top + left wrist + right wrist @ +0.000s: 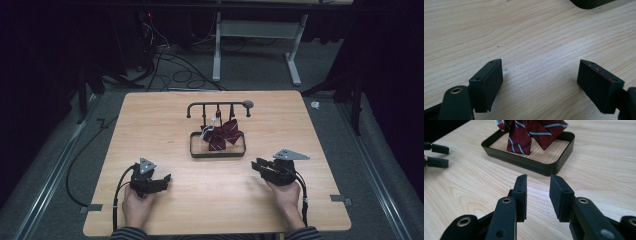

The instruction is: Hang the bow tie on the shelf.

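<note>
Bow tie: dark red striped fabric bow tie (pixel 222 133) hung over the black metal tray (pixel 218 153), mid-table
Left gripper (pixel 162 178): jaws wide apart, nothing held
Right gripper (pixel 257 165): jaws parted a bit, empty, pointed at tray
Table: light wooden table (pixel 165 125)

Pale wood-grain surface (pixel 529 37), smooth with a soft sheen. Dark tray (pixel 534 166), smooth and faintly glossy, floored in the same wood look. Woven cloth bow tie (pixel 529 132), maroon with pale stripes. Matt black jaws, plastic by appearance.
</note>
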### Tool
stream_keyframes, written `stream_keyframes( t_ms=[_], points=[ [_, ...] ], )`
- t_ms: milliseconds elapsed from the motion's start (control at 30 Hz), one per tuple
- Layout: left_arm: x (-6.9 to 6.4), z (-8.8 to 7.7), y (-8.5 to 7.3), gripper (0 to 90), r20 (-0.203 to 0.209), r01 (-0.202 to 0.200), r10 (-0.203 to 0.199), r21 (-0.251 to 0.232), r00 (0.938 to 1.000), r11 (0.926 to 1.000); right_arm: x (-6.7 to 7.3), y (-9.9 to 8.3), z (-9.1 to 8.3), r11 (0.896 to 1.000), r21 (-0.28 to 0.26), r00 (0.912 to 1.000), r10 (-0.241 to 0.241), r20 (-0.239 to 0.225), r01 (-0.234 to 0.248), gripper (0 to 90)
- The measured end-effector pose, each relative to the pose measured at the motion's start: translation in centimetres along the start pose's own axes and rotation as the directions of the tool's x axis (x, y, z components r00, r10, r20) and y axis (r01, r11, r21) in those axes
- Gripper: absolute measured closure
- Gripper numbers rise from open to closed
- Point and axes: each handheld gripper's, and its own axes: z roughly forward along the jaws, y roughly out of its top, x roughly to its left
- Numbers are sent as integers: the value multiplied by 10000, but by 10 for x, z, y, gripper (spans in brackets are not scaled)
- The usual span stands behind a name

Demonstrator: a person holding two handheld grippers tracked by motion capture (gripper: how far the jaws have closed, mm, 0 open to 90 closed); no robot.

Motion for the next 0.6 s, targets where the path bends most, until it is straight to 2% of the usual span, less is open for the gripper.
stream_keyframes(
  t_ms=[167, 300, 533, 600],
  points=[
    [0, 0, 0, 211, -9, 9, -9, -9, 10000, 10000, 0, -4, 8, 9991, 413, 10000, 1, 82, -5, 685],
    [0, 0, 0, 211, -9, 7, -7, -7, 10000, 10000, 2, -8, 15, 9969, 759, 9994, -210, 288, 187, 684],
    [0, 0, 0, 211, -8, 8, -8, -8, 10000, 10000, 2, -10, 21, 9944, 1001, 9979, -398, 514, 345, 684],
    [0, 0, 0, 211, -6, 8, -8, -7, 10000, 10000, 4, -10, 22, 9918, 1121, 9951, -691, 702, 609, 684]
  ],
)
